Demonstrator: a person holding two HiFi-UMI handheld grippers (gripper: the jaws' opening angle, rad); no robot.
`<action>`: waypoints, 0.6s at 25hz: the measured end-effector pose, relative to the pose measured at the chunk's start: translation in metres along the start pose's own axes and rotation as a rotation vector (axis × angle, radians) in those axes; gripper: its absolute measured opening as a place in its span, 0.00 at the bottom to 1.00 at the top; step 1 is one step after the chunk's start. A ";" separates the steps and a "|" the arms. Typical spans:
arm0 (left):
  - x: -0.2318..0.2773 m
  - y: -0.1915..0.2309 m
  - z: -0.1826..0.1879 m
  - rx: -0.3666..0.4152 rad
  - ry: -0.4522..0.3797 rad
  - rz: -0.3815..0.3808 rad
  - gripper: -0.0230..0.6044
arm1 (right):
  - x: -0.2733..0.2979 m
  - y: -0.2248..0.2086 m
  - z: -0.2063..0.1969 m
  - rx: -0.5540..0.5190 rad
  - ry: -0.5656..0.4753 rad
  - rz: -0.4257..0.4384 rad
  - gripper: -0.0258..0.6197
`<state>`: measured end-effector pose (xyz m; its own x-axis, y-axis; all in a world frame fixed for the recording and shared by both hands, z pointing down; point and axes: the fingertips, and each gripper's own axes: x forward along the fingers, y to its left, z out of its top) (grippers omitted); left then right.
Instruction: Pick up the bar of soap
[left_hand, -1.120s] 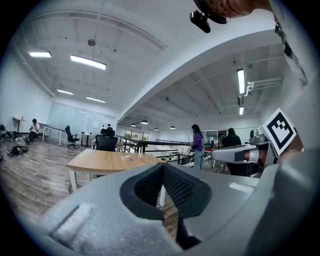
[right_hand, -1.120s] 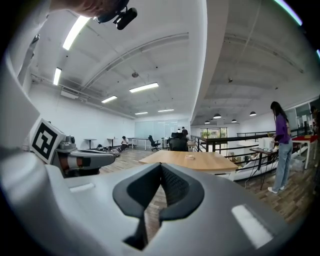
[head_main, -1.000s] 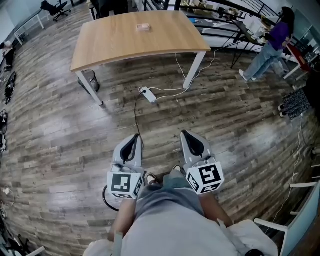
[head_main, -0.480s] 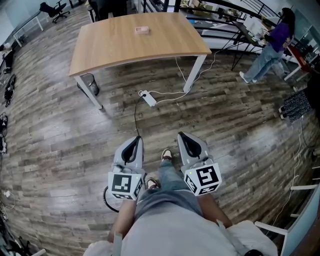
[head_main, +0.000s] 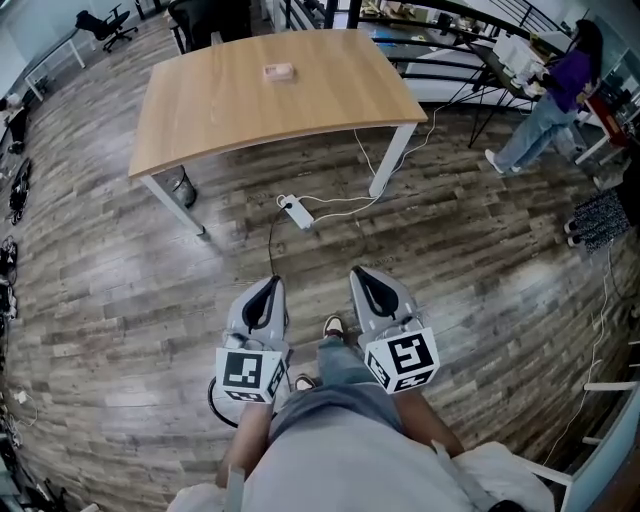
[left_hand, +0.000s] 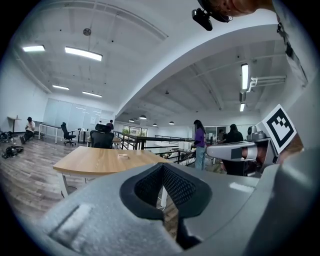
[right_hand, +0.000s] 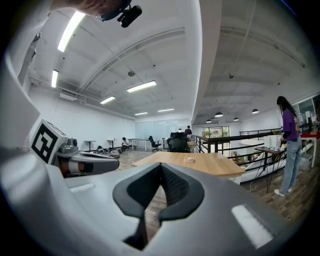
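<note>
The bar of soap (head_main: 278, 71) is a small pinkish block lying on the far middle of the wooden table (head_main: 230, 115). It also shows as a small block in the left gripper view (left_hand: 123, 156) and in the right gripper view (right_hand: 189, 159). My left gripper (head_main: 272, 283) and right gripper (head_main: 358, 272) are held side by side over the wood floor, well short of the table, both pointing at it. Each has its jaws shut with nothing between them (left_hand: 162, 165) (right_hand: 161, 165). My own legs and a shoe show between them.
A white power strip (head_main: 298, 213) with trailing cables lies on the floor between me and the table. A bin (head_main: 181, 186) stands by the table's left leg. A person (head_main: 548, 98) stands at the right by cluttered desks. A black chair (head_main: 205, 18) is behind the table.
Both grippers have moved forward toward the table, which now sits larger and lower in the head view. A foot has stepped forward between them. The jaws stay shut.
</note>
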<state>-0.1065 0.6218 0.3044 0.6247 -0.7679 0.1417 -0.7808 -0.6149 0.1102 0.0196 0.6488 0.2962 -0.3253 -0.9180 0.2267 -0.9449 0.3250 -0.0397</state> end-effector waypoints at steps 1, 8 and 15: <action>0.010 0.001 0.001 -0.001 0.003 0.002 0.04 | 0.006 -0.008 0.000 0.002 0.003 0.001 0.04; 0.078 0.009 0.005 -0.010 0.024 0.021 0.04 | 0.051 -0.063 0.002 0.016 0.020 0.024 0.04; 0.146 0.007 0.004 -0.016 0.053 0.013 0.04 | 0.089 -0.113 -0.004 0.038 0.055 0.046 0.04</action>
<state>-0.0211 0.5049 0.3224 0.6141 -0.7647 0.1952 -0.7889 -0.6018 0.1241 0.0974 0.5315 0.3245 -0.3668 -0.8882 0.2769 -0.9301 0.3567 -0.0880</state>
